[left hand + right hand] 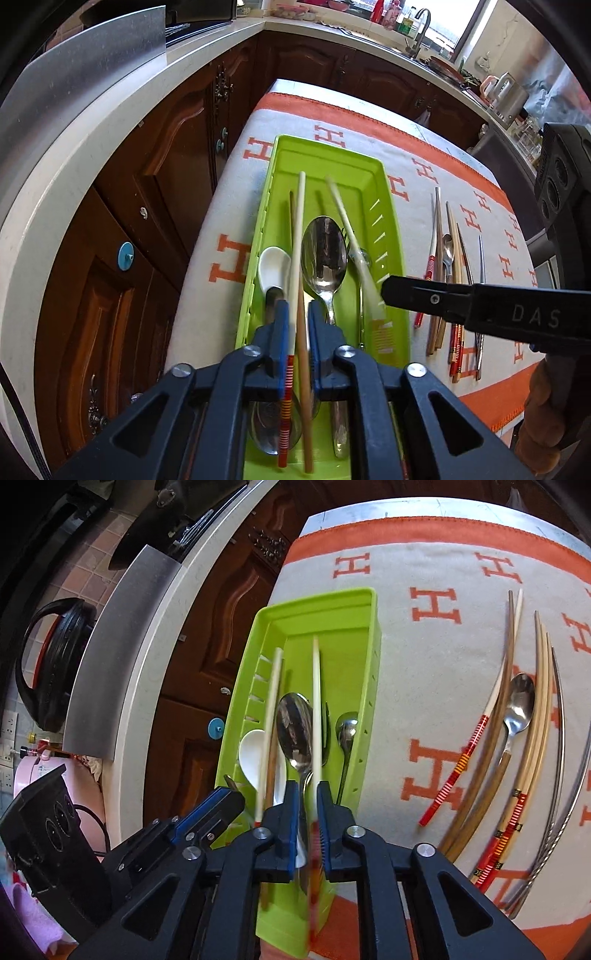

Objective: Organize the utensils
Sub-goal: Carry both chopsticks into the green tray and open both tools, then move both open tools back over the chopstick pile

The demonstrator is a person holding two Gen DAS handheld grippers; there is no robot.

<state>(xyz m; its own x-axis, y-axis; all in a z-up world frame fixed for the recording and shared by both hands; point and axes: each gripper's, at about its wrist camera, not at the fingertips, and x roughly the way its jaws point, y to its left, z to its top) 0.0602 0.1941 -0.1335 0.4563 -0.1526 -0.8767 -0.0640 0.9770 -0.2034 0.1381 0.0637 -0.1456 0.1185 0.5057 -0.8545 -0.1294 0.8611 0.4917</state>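
A green tray (332, 147) lies lengthwise on the cloth and holds a large metal spoon (325, 254), a white ceramic spoon (273, 266) and a brown chopstick (304, 369). My left gripper (297, 306) hangs over its near end, jaws slightly apart. A cream chopstick with a red-striped end (295, 258) stands loose between them against the left pad. My right gripper (308, 788) is over the same tray (317, 602), open, with a blurred cream chopstick (316, 701) between its pads, ungripped. In the left wrist view the right gripper's finger (406, 291) sits beside that chopstick.
To the right of the tray, loose on the grey and orange cloth (424, 657), lie several chopsticks (454, 771), a small spoon (519, 705) and metal chopsticks (557, 738). The table's left edge borders dark wooden cabinets (177, 155) under a white counter.
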